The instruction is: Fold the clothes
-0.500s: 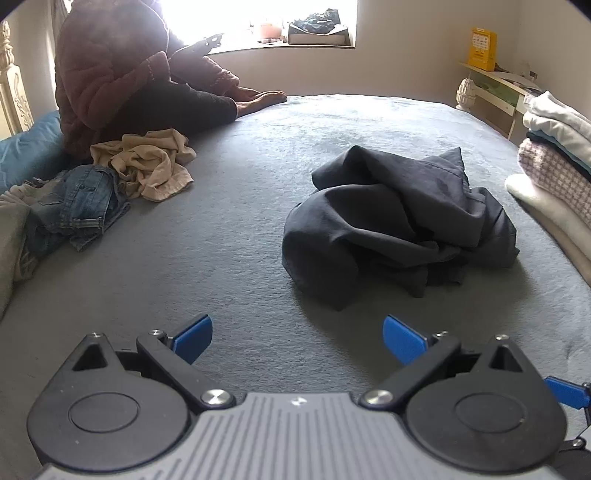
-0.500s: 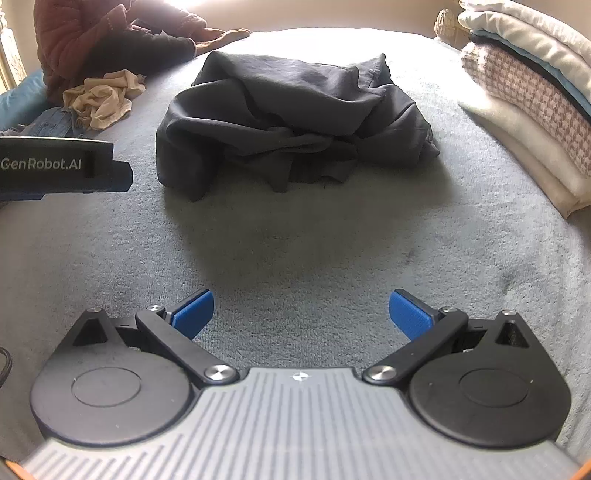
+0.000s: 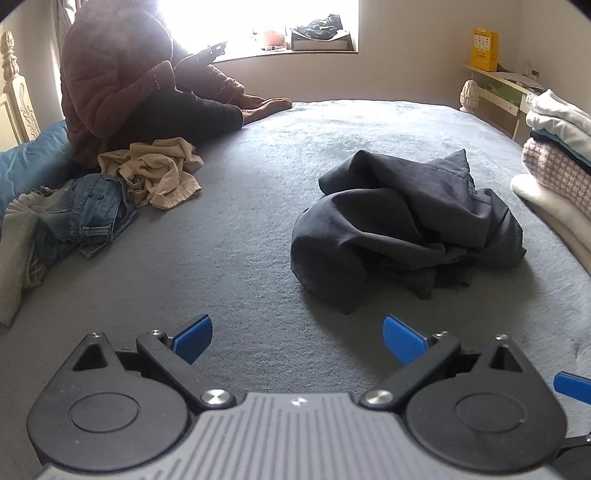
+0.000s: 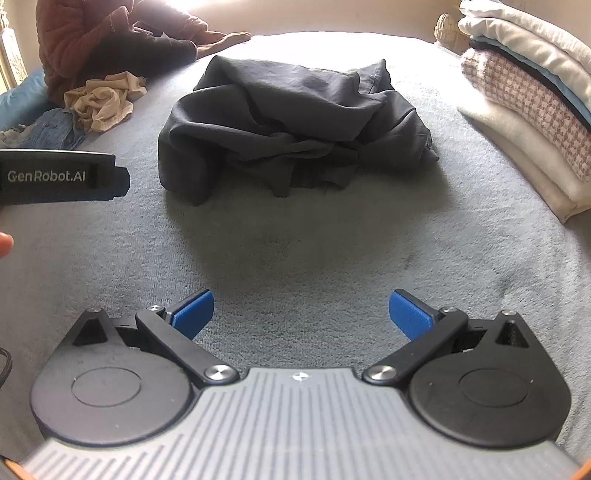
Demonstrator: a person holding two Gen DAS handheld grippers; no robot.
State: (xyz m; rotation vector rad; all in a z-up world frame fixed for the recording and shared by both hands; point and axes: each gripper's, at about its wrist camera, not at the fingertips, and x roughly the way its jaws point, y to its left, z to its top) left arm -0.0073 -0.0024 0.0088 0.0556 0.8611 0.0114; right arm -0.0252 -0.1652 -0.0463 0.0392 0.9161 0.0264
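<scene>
Grey bed | crumpled dark garment | left claw, right claw spread, empty

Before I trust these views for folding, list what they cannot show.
- Dark garment, both views: crumpled, so its type and its sleeves or legs are hidden in its own folds.
- Folded stack, both views: cut off by the right edge.
- Left gripper in right wrist view: only its side shows; the left edge cuts off the rest.
- Windowsill items, left wrist view: washed out by glare.

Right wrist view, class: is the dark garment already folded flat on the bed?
No: the dark garment lies in a crumpled heap on the grey bed, with loose folds and edges sticking out.
</scene>
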